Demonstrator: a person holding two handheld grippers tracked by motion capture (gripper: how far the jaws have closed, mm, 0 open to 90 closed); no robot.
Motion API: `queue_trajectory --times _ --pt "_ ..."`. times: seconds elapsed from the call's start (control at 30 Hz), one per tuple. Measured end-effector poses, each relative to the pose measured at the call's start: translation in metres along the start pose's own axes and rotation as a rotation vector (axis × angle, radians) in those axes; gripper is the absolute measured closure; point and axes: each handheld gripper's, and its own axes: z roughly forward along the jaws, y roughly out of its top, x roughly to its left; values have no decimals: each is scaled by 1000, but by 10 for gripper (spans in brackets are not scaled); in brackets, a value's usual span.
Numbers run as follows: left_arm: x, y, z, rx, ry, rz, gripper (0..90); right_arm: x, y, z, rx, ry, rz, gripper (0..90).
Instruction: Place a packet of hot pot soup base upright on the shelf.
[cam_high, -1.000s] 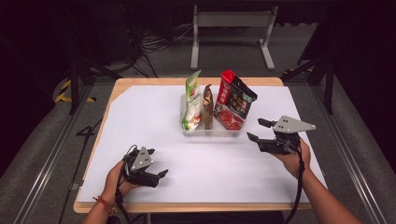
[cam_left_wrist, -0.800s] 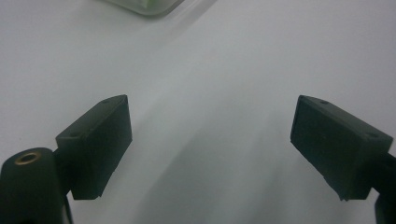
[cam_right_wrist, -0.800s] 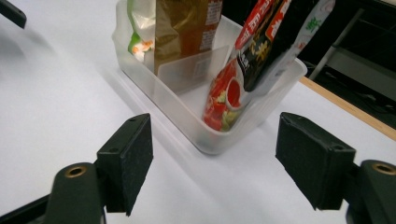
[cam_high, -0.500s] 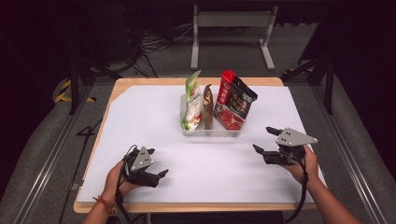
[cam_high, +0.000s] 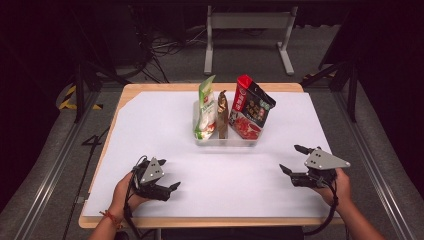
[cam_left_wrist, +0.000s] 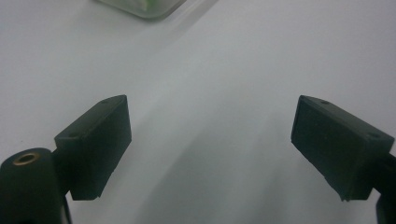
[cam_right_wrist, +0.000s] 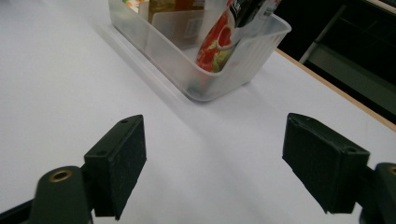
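Packets stand upright in a clear plastic bin (cam_high: 226, 140) at the middle of the white tabletop (cam_high: 150, 130): green packet (cam_high: 206, 106) at the left end, thin brown packet (cam_high: 222, 114) in the middle, red-and-black packet (cam_high: 251, 107) leaning at the right end. Bin looks loaded, nothing loose on the tabletop.

Right tool (cam_high: 292, 160) sits near the tabletop's front right, well apart from the bin, jaws wide, just been opening, nothing between them. The right gripper view looks along its jaws at the bin's near corner (cam_right_wrist: 205, 70) and the red packet's lower end (cam_right_wrist: 215, 44). Left tool (cam_high: 167, 175) rests at the front left in the person's left hand (cam_high: 125, 192), jaws wide and empty, over bare tabletop; a corner of the bin (cam_left_wrist: 144, 7) is at the top edge of the left gripper view.

Step in hand, as a judgement: release finished, both tools parked clear of the bin, so either the end of packing or the gap before a fresh pick.

Next move, if any: right tool would have to travel forward to the bin and line its jaws across a packet's thin top edge. Packets stand close together, so a clean approach from above is called for to avoid tipping a neighbour.
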Motion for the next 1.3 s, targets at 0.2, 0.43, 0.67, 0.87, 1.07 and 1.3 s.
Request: queue_trajectory --times 0.2,0.43,0.67,0.87,1.07,1.3 --pt "0 0 0 -3 0 0 128 -2 -14 -9 8 -30 11 213" --pt "0 0 0 -3 0 -2 128 -9 -30 -19 20 -69 45 197" --pt "0 0 0 -4 -1 -2 127 -12 -43 -26 31 -88 65 179" --pt "0 0 -1 -5 -2 -3 128 -15 -52 -32 34 -92 88 178" --pt "1 0 -1 -6 -5 -6 127 -17 -63 -38 39 -91 120 178" --pt "1 1 -1 -14 -10 -10 127 -18 -73 -43 56 -106 153 178"
